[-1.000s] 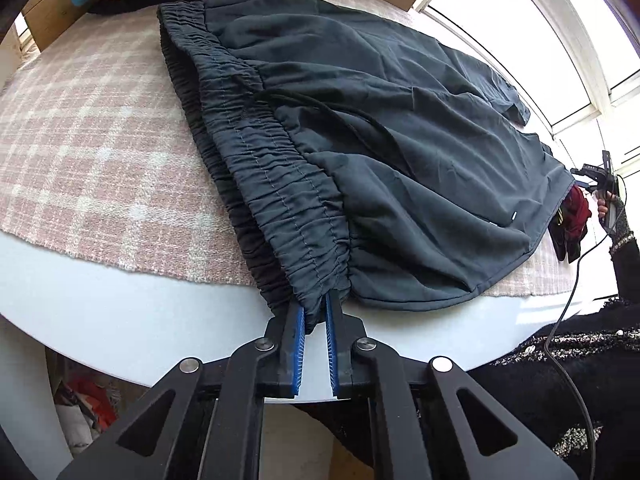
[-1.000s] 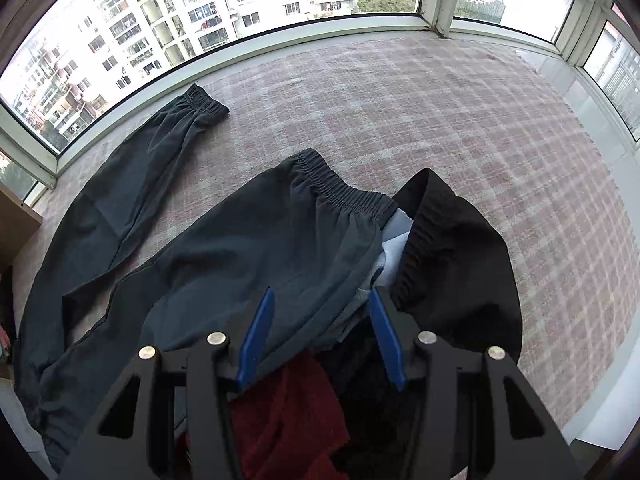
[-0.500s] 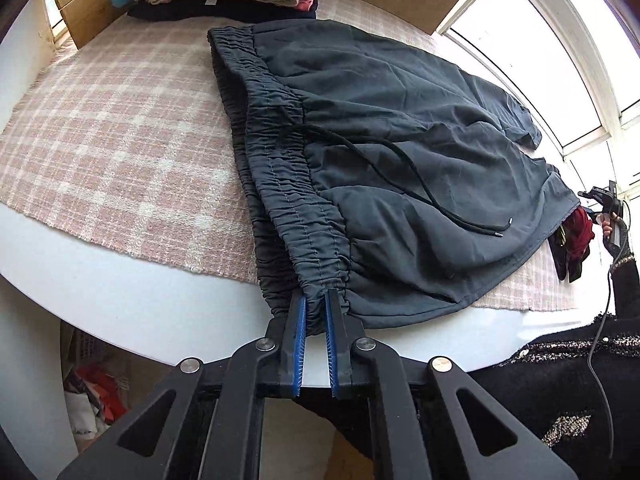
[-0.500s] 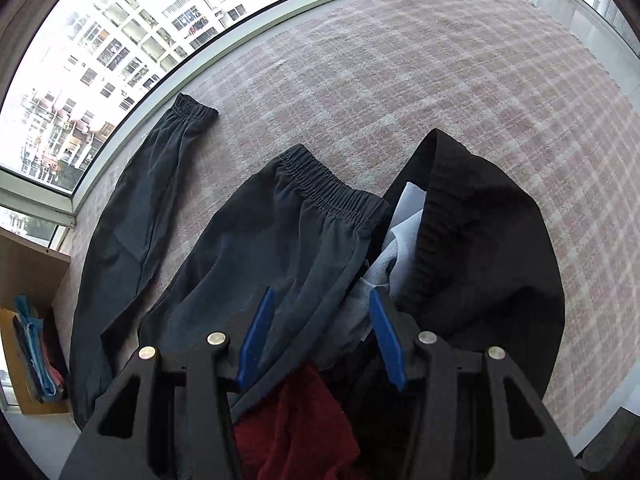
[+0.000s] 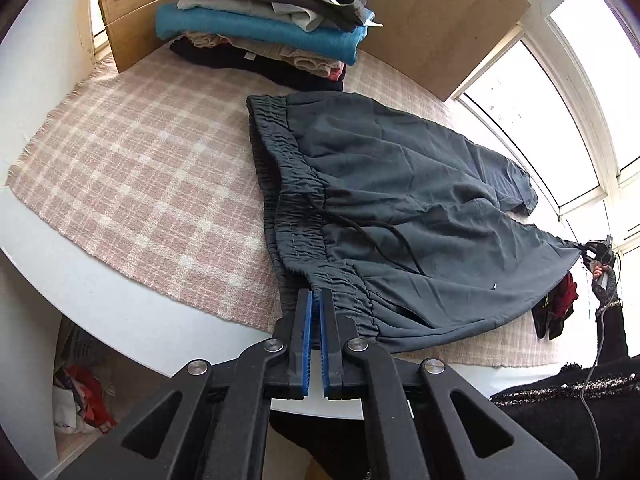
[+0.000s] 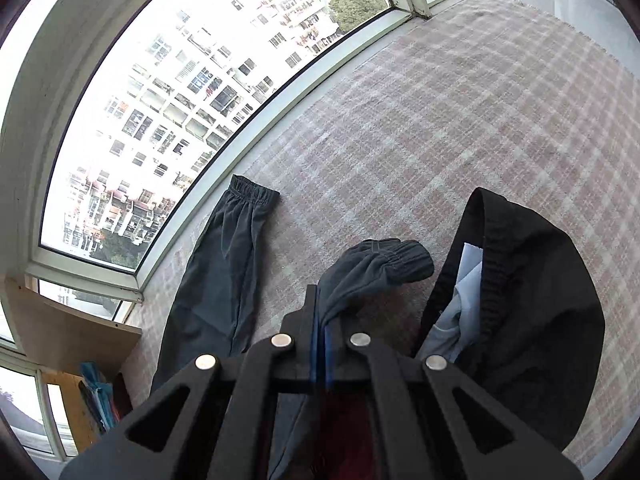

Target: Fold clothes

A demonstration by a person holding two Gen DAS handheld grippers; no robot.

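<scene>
Dark grey trousers (image 5: 400,200) lie across a pink plaid cloth (image 5: 140,184) on a round white table (image 5: 100,304). My left gripper (image 5: 316,295) is closing tight on the near corner of the elastic waistband (image 5: 296,216), with the fabric pinched between its blue pads. My right gripper (image 6: 322,304) is closing on one trouser leg just behind its cuff (image 6: 384,260), which hangs lifted off the cloth. In the left wrist view that gripper (image 5: 596,250) shows at the far right, pulling the leg taut. The other leg (image 6: 224,264) lies flat toward the window.
A stack of folded clothes (image 5: 264,28) sits at the back against a wooden board (image 5: 440,20). A black garment (image 6: 540,300) with a white lining and something red (image 5: 566,294) lie at the table's right edge. A person's dark sleeve (image 5: 612,320) is nearby.
The right jaws went from wide open over the leg to shut on it and lifted its cuff. The left gripper rose, raising the waistband corner; the folded stack came into view.
</scene>
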